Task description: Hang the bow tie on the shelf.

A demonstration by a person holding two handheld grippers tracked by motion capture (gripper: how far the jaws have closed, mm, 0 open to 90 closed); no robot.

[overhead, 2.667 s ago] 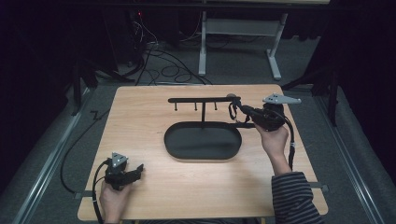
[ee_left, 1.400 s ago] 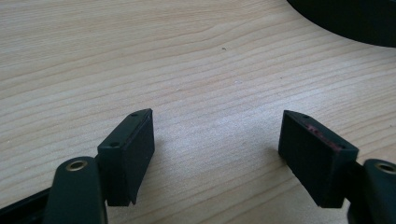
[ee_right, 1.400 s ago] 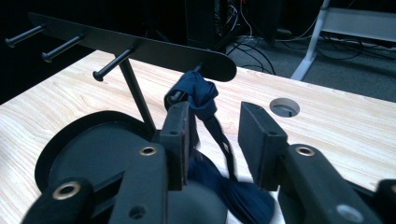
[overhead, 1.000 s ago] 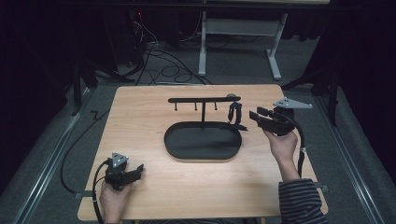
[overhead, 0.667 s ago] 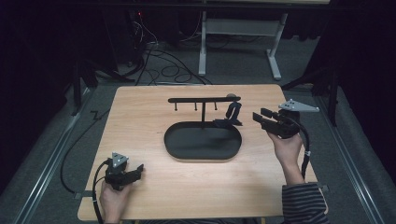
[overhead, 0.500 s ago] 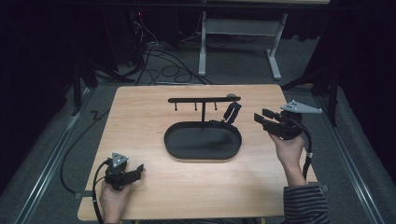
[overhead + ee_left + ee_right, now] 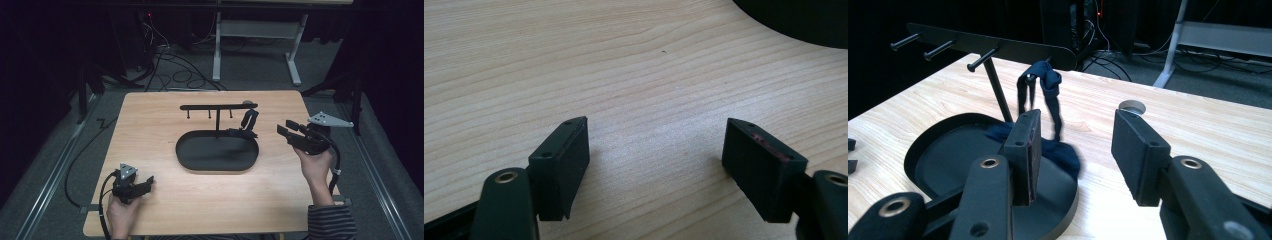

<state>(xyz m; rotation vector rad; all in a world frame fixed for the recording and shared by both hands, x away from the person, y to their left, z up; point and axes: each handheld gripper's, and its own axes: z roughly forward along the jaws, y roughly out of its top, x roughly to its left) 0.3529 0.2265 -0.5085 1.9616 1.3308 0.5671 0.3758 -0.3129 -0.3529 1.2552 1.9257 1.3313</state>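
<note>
A black stand has an oval base (image 7: 215,155) and a horizontal bar (image 7: 218,106) with several pegs. A dark blue cloth strap (image 7: 247,120) hangs from the bar's right end, and its lower part lies on the base. My right gripper (image 7: 285,131) is held right of the stand, apart from the cloth, open and with nothing between its pads. In the right gripper view the strap (image 7: 1048,80) hangs beyond the open right gripper (image 7: 1075,130), over the base (image 7: 943,155). My left gripper (image 7: 148,182) rests open on the table near the front left corner, and its pads (image 7: 561,160) stand wide over bare wood.
The wooden table (image 7: 150,130) has a round hole (image 7: 1131,106) behind the stand's right end. Cables and a white desk frame (image 7: 255,30) lie on the floor beyond the far edge. Metal rails run along both sides of the table.
My right gripper has pulled back to the right, away from the bar's end, and the strap stays hanging there. The left gripper has not moved.
</note>
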